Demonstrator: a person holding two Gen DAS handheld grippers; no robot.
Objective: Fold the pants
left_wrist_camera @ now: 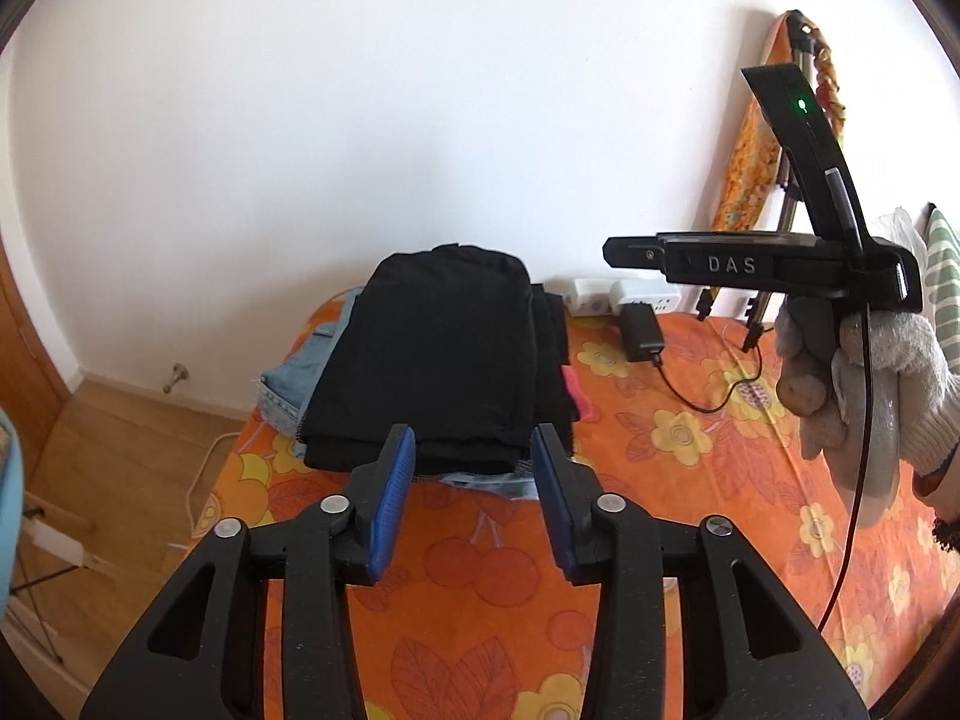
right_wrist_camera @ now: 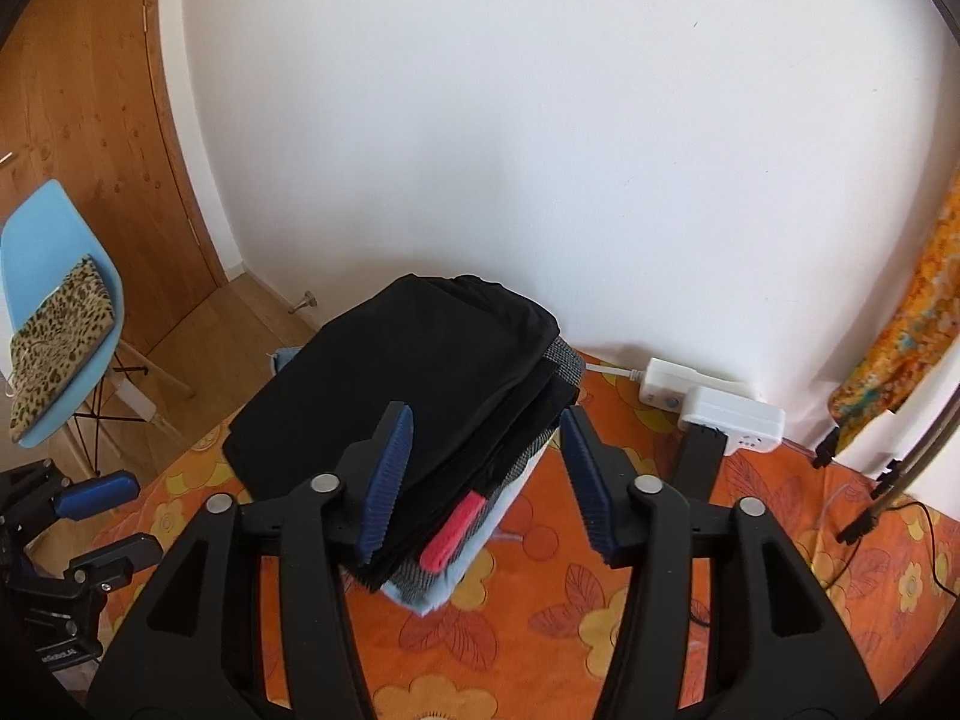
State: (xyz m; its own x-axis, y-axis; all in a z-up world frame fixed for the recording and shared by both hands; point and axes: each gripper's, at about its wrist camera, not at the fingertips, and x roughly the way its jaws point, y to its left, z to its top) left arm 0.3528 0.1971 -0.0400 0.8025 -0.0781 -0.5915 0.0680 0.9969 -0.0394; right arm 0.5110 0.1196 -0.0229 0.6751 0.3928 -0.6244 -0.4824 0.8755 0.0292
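Note:
Folded black pants (left_wrist_camera: pixel 438 360) (right_wrist_camera: pixel 408 372) lie on top of a stack of folded clothes on the orange flowered bed sheet (left_wrist_camera: pixel 690 450) (right_wrist_camera: pixel 600 600). Under them show a pink item (right_wrist_camera: pixel 450 534) and light blue denim (left_wrist_camera: pixel 288 384). My left gripper (left_wrist_camera: pixel 474 480) hovers just in front of the stack, open, with nothing between its blue pads. My right gripper (right_wrist_camera: pixel 486 468) is open too, above the stack's near right corner, its pads clear of the cloth. A gloved hand (left_wrist_camera: pixel 870 372) holds the right gripper. The left gripper (right_wrist_camera: pixel 102 522) shows at the lower left of the right wrist view.
White power strips (left_wrist_camera: pixel 624 294) (right_wrist_camera: pixel 708 402) and a black charger (left_wrist_camera: pixel 642 333) with its cable lie by the wall. A blue chair (right_wrist_camera: pixel 36 252) with a leopard-print cushion (right_wrist_camera: pixel 60 336) stands on the wooden floor left of the bed. An orange patterned cloth (left_wrist_camera: pixel 750 180) and a tripod leg stand at right.

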